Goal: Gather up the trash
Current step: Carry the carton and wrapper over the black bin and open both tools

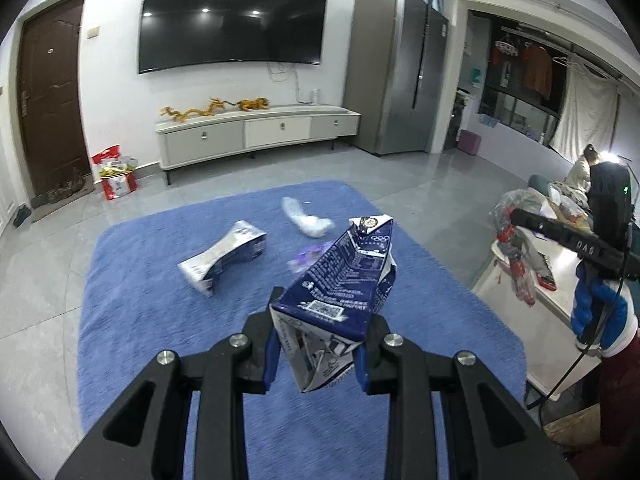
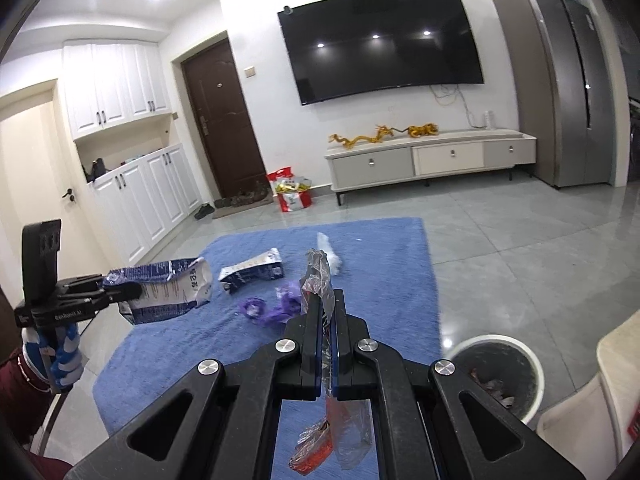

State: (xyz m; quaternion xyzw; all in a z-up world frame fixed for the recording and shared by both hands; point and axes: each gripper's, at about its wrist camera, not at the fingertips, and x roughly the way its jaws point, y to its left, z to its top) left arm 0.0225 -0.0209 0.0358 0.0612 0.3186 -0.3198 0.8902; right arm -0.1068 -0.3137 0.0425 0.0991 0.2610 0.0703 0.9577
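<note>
My left gripper [image 1: 318,350] is shut on a crushed blue and white milk carton [image 1: 340,292], held above the blue rug [image 1: 140,320]; it also shows in the right wrist view [image 2: 168,292]. My right gripper [image 2: 329,312] is shut on a clear and red plastic wrapper [image 2: 320,280] that hangs down below the jaws. On the rug lie a second flattened carton [image 1: 224,258], a white crumpled wrapper [image 1: 306,218] and a purple wrapper [image 2: 272,308].
A white-rimmed trash bin [image 2: 496,376] stands on the tiled floor right of the rug. A low white table [image 1: 532,292] with clutter is at the right. A TV cabinet [image 1: 256,132], a fridge [image 1: 396,72] and red bags [image 1: 116,176] line the far wall.
</note>
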